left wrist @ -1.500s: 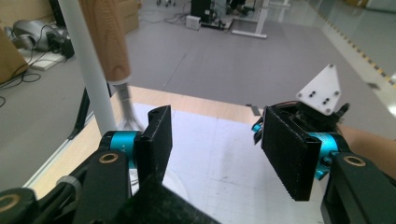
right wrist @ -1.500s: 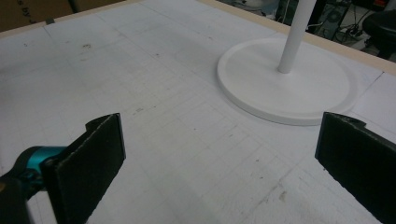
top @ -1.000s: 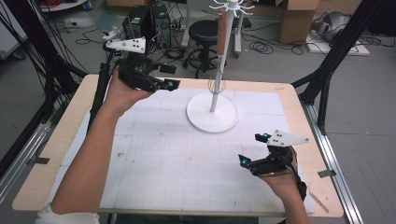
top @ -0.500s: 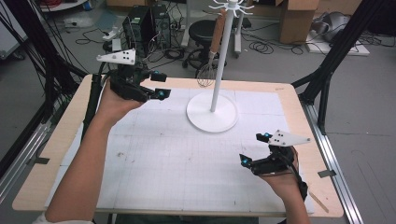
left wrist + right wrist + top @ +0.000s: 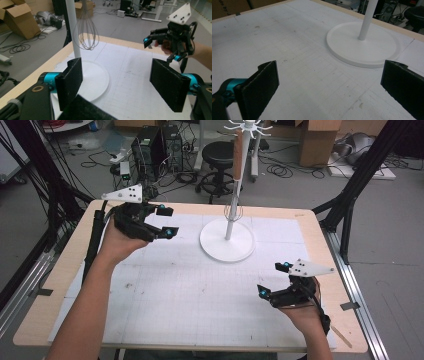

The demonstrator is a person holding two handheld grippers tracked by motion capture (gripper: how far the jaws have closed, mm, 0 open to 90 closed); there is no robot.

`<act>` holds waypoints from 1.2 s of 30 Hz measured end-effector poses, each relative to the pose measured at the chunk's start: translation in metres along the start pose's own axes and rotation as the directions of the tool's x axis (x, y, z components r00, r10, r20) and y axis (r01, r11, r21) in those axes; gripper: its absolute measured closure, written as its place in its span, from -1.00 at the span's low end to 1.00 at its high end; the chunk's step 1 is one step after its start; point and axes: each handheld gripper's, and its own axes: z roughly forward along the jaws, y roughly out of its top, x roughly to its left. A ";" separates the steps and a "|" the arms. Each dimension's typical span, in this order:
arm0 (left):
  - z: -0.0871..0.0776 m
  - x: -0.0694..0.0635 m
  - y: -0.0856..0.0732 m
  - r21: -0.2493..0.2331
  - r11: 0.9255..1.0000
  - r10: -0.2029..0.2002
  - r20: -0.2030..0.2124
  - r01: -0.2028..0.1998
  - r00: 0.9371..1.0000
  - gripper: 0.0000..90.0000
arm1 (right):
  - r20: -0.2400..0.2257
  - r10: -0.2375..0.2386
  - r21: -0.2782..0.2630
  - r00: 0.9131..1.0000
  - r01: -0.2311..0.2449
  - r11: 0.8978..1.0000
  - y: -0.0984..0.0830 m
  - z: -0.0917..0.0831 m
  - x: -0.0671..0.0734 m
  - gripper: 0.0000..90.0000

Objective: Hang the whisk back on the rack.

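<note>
Item one: a white stand (image 5: pixel 230 227) with a round flat base and a slim upright pole is standing on the far middle of the white gridded mat (image 5: pixel 185 295), which is covering a pale wooden table (image 5: pixel 60 270). Its long axis is running straight up, and a ring of white hooks (image 5: pixel 247 127) is crowning the top.

Item two: a wire balloon whisk with a brown wooden handle (image 5: pixel 237 155) is hanging from one hook, handle uppermost, wire head (image 5: pixel 233 211) pointing down, its long axis lying alongside the pole. The wire loops are dangling just above the base without touching it.

Item three: the left gripper (image 5: pixel 165 222), black with teal joints, is hovering over the far left of the mat, jaws spread wide and gripping nothing, pointing toward the stand. Its own view is looking between its jaws at the pole (image 5: pixel 73 27), the whisk's wire head (image 5: pixel 87 27) close beside it, and the right gripper (image 5: pixel 161 51) across the table; the handle is running out of that view's top.

Item four: the right gripper (image 5: pixel 274 280) is sitting low over the near right of the mat, jaws likewise wide apart and empty. Its view is taking in the base (image 5: pixel 362 46) and the pole's foot (image 5: pixel 367 20) and the mat.

Surroundings, from the high view: a black round stool (image 5: pixel 220 155), dark computer towers (image 5: pixel 155 145), cardboard boxes (image 5: pixel 317 142) and cables on the grey floor.
</note>
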 end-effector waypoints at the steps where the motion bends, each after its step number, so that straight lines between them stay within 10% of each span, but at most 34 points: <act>1: -0.001 -0.001 -0.003 0.000 1.000 0.000 0.001 0.000 1.000 -0.44 | 0.003 0.004 0.002 1.000 -0.004 1.000 0.000 0.000 0.000 -0.99; 36: -0.022 -0.021 -0.123 0.012 0.989 -0.145 -0.068 0.146 0.987 -0.74 | 0.005 0.011 0.008 1.000 -0.011 1.000 -0.003 0.001 -0.004 -0.99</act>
